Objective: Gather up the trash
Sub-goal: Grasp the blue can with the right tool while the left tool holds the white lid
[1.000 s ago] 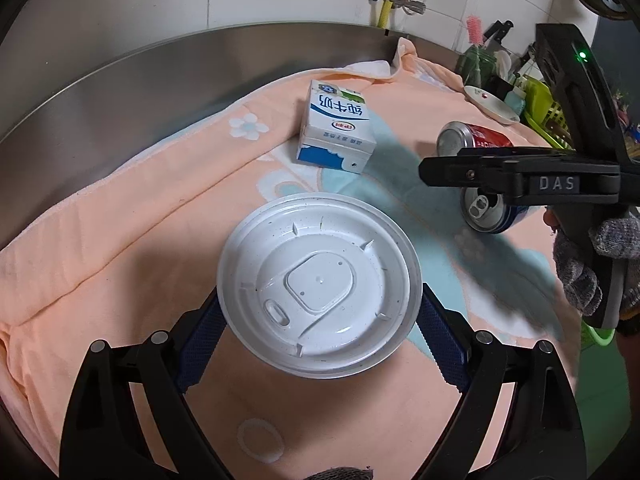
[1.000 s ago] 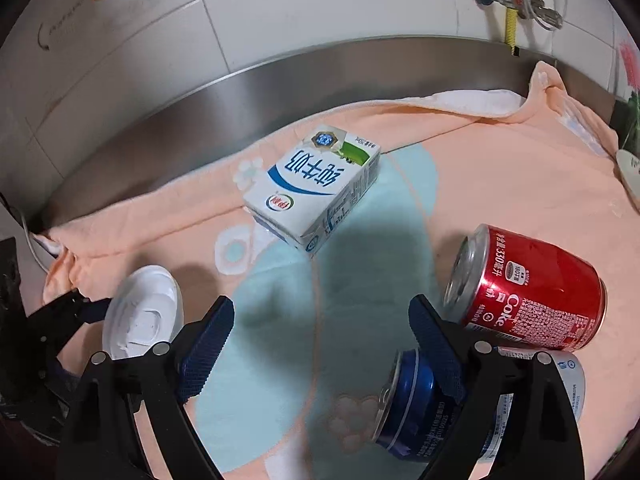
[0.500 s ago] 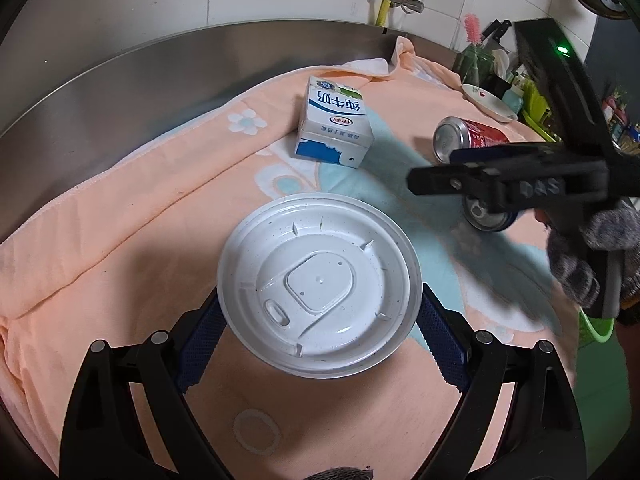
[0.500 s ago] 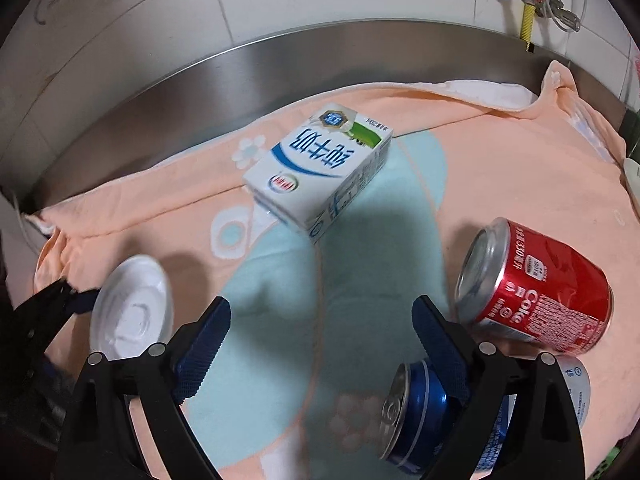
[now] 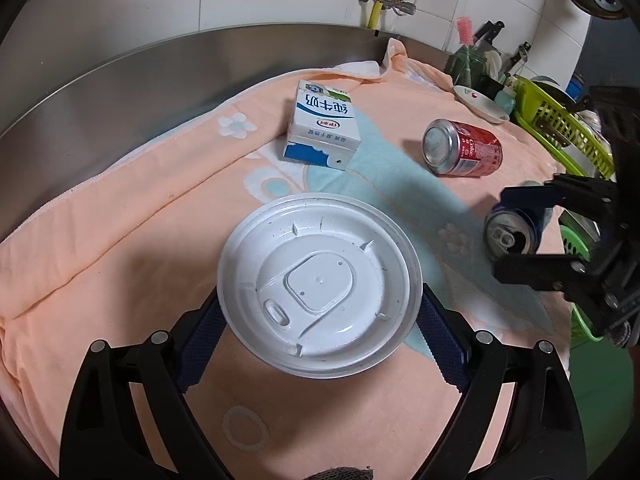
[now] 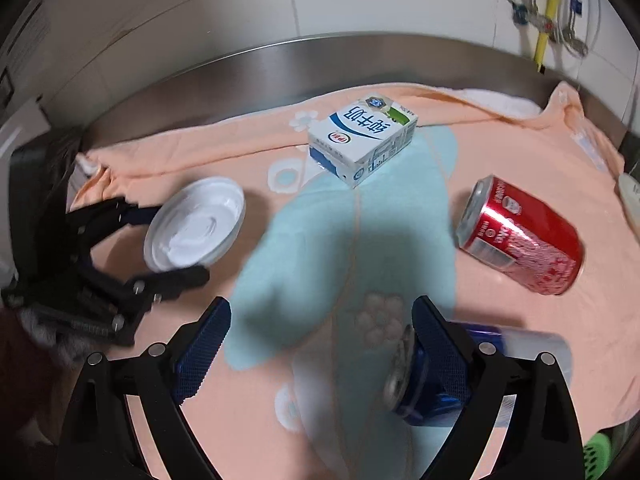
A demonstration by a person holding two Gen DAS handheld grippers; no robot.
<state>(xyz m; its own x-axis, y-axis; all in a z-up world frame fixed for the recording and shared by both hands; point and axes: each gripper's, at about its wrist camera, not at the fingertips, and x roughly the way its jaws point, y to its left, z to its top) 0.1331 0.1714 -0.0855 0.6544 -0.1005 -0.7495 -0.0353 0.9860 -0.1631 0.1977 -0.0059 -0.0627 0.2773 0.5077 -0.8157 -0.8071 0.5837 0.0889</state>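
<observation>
Left wrist view: the left gripper point(image 5: 320, 320) is pinching a white plastic lid point(image 5: 319, 286), its two blue-padded fingers point(image 5: 200, 344) pressing against opposite edges of the rim. The lid is sitting level above a peach towel point(image 5: 120, 248) that is covering a steel counter point(image 5: 120, 92). Beyond the lid, a blue-and-white milk carton point(image 5: 323, 126) is lying flat on the towel. To its right, a red cola can point(image 5: 462, 147) is lying on its side with its base facing the camera. Further right, near the towel's edge, a blue can point(image 5: 510, 236) is lying on its side between the two black fingers of the right gripper point(image 5: 520, 232), which are standing apart on either side of it. A green basket point(image 5: 560, 128) is standing at the far right behind the cans.

Right wrist view: at the left, the left gripper point(image 6: 168, 240) is holding the lid point(image 6: 195, 224), seen here from its hollow underside and tilted. The carton point(image 6: 362, 140) is lying at centre near the back of the towel point(image 6: 500, 152), partly on its pale blue patch. The red can point(image 6: 520, 236) is lying well to the right of it. In the foreground, the right gripper point(image 6: 320, 348) is spread wide and gripping nothing; the blue can point(image 6: 424, 376) is lying just at its right finger, partly hidden behind the pad. Whether pad and can are touching cannot be told.
</observation>
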